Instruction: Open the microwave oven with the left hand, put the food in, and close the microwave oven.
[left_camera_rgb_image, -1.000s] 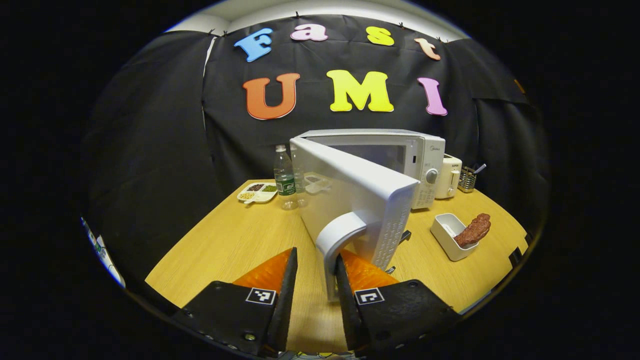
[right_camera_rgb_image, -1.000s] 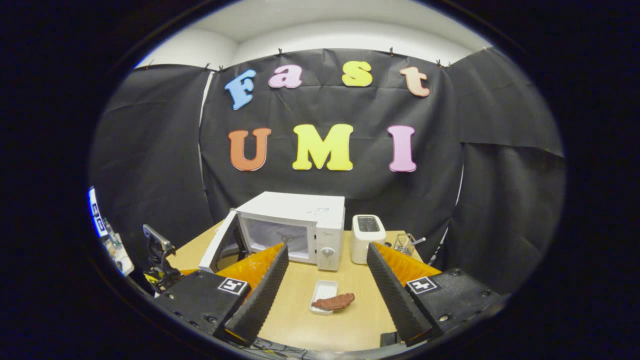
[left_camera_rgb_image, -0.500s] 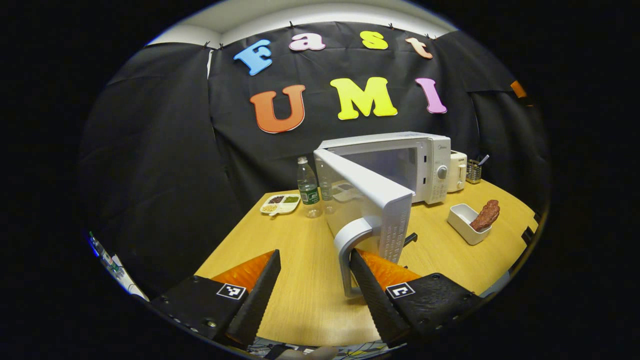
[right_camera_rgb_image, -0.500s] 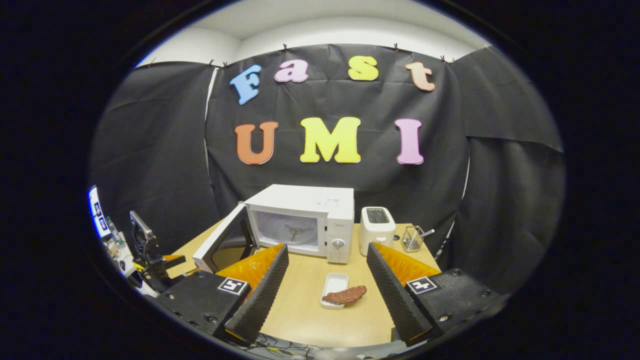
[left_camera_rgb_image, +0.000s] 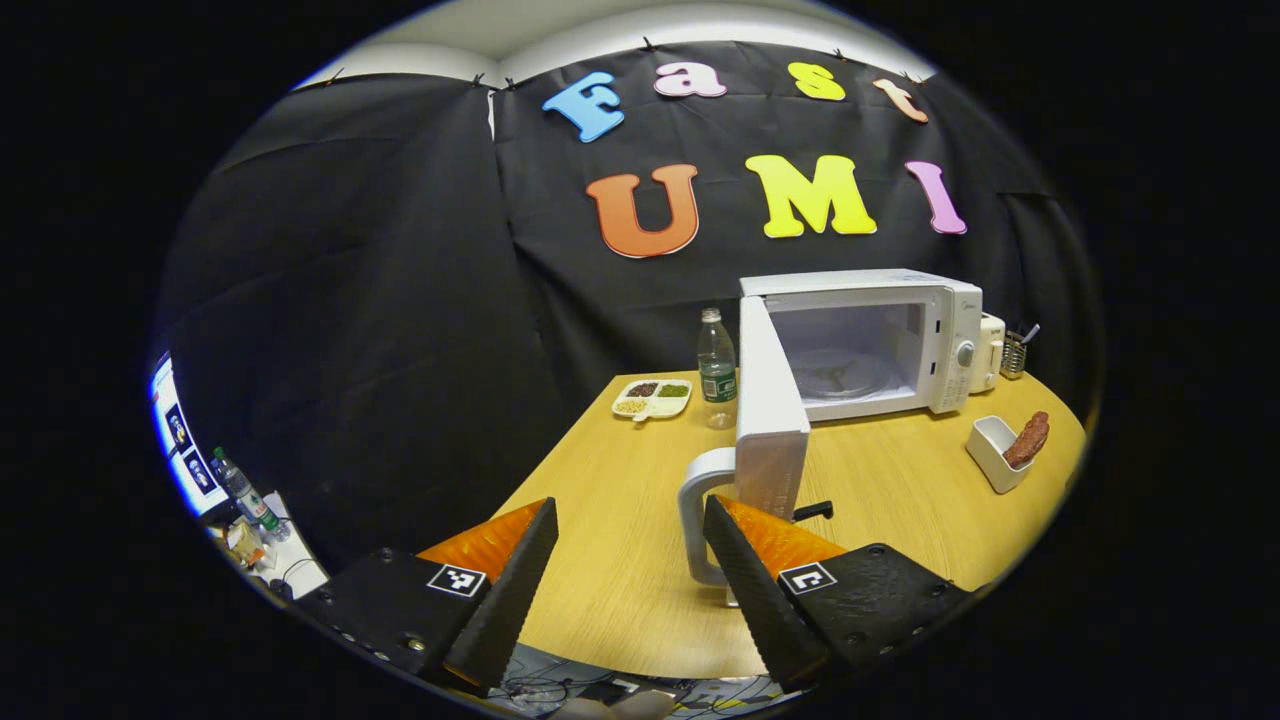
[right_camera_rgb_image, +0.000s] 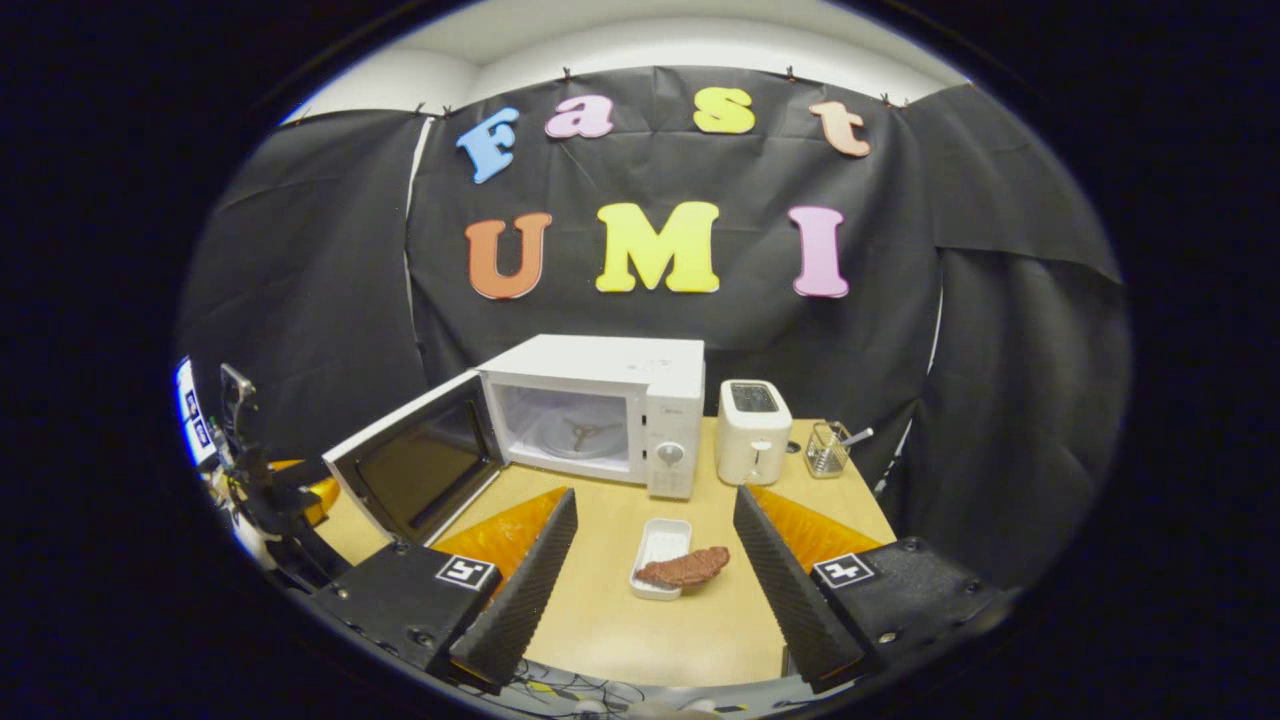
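Wood-topped desk (left_camera_rgb_image: 620, 560) carried everything, and nearest in the left gripper view the left gripper (left_camera_rgb_image: 628, 570) hung with its jaws released and spread, the door handle (left_camera_rgb_image: 697, 525) standing in the gap close against the right-hand finger, with no squeeze on it that I could see. Beyond it the microwave door (left_camera_rgb_image: 770, 420) stood swung wide, edge-on, and the microwave (left_camera_rgb_image: 870, 340) sat at the desk's far edge with its turntable bare. So the opening step looked finished, I judged, and the loading step was in hand.

Nearest in the right gripper view, the right gripper (right_camera_rgb_image: 650, 565) was likewise open and held nothing. The food (right_camera_rgb_image: 684, 568), a brown piece lying across the rim of a small white dish (right_camera_rgb_image: 655, 550), rested mid-desk just ahead of those fingers, well short of the microwave. Next, that gripper would need to drop, close on the food (or its dish) and carry it through the doorway.

The left gripper view alone gave the handle; the right gripper view gave the door's dark inner face and the toaster (right_camera_rgb_image: 752, 430) head-on.
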